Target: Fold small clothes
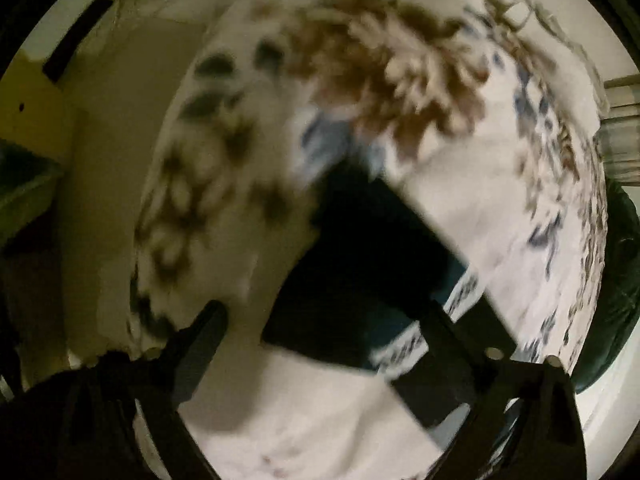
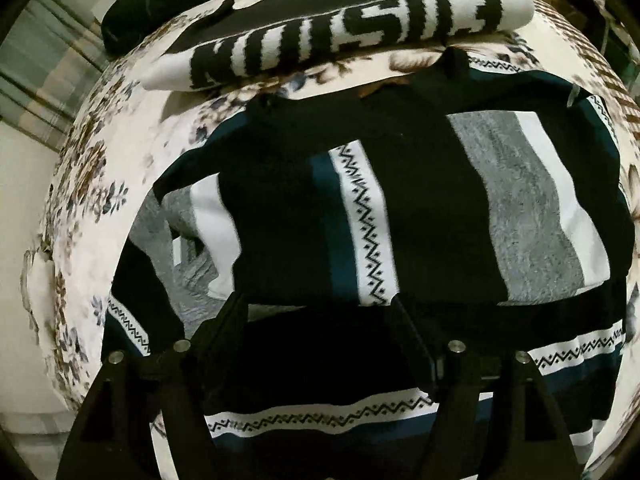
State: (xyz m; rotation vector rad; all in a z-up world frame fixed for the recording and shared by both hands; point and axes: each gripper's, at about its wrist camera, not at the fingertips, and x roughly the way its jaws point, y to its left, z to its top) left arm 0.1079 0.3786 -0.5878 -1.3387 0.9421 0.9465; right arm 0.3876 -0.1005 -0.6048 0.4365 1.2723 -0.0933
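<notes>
Right gripper (image 2: 320, 312): jaws stand wide apart and hold nothing; they hang over the striped sweater (image 2: 400, 208), pointing steeply down. We judge a fold has been laid, since one panel of the garment lies doubled over the lower part, its stripes running across those beneath.

Left gripper (image 1: 340, 316): jaws also wide and empty, above a dark corner of the same sweater (image 1: 360, 248). The left wrist view is badly blurred, so we cannot tell whether a fingertip touches cloth. We take it as placed to pick up that corner for the next fold.

Surface: a bed under a floral bedspread (image 2: 80, 168), white with brown and blue-grey blossoms. The sweater lies flat at its middle.

Behind it a second folded garment (image 2: 340, 28), black and white with large block letters, lies apart; we read it as finished. A dark green cushion (image 2: 132, 12) sits beyond that.

Room: pale floor (image 1: 100, 160) beside the bed; dim light.
</notes>
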